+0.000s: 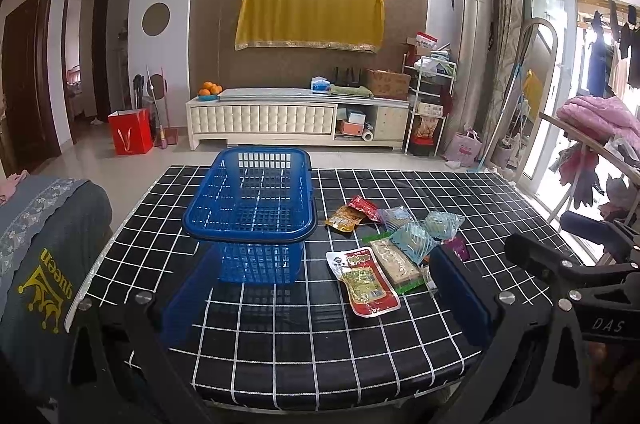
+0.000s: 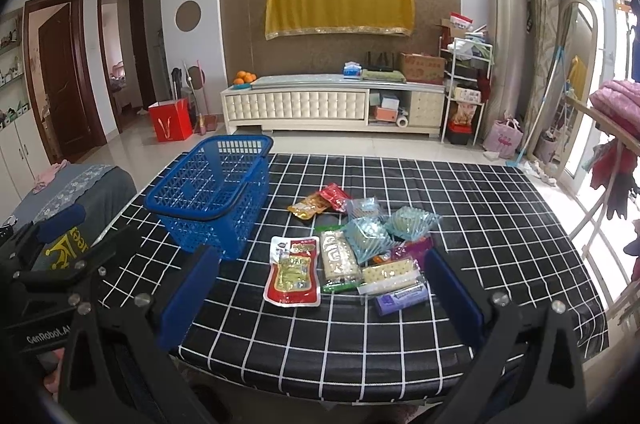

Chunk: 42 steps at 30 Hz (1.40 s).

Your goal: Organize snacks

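I see both tools held above the near edge of a table (image 2: 500, 216) covered in a black cloth with a white grid.

Left gripper (image 1: 326, 298): jaws wide apart, nothing between the blue pads. Through the gap I see the basket and the nearest snack packet.

Right gripper (image 2: 320, 294): jaws wide apart, empty. The snack pile lies on the table between and beyond its fingers, not touching them. In the left wrist view, this gripper appears at the right edge of the picture.

Blue plastic basket (image 1: 256, 208): upright on the left half of the table, lattice walls, dark handle folded down on the rim. I see no contents inside.

Snacks, all on the cloth just right of the basket:
- Red-and-white vacuum packet (image 2: 294, 270), flat, nearest to me on the left of the pile.
- White-and-green packet (image 2: 338, 260), touching the red one's right edge.
- Clear blue-striped wrappers (image 2: 368, 236), heaped behind it.
- Purple bar (image 2: 402, 298), at the pile's near right.
- Orange packet (image 2: 308, 206) and small red packet (image 2: 334, 196), overlapping at the far end.
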Available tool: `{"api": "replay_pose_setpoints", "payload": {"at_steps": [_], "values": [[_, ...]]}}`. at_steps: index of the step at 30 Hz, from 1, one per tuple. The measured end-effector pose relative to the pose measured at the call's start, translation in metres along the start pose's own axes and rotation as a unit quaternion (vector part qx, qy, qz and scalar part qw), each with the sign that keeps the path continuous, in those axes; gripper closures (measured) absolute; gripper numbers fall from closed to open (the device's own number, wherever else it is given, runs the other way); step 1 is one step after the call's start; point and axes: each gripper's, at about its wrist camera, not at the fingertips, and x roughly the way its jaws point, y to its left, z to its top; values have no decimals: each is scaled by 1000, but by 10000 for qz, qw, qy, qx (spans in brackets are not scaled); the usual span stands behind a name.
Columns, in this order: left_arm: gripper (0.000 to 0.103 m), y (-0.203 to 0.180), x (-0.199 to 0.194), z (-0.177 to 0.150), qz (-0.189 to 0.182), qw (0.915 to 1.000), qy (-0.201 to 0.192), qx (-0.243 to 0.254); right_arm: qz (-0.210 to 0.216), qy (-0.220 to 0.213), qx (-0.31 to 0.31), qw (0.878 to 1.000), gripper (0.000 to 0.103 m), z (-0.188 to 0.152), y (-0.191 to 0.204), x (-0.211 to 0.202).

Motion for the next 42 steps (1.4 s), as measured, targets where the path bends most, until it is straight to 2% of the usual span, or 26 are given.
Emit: {"api": "replay_pose_setpoints", "payload": {"at_steps": [42], "values": [[0, -1, -4, -6, 15, 10000, 0, 6, 89, 94, 5, 9999, 0, -1, -2, 1]]}}
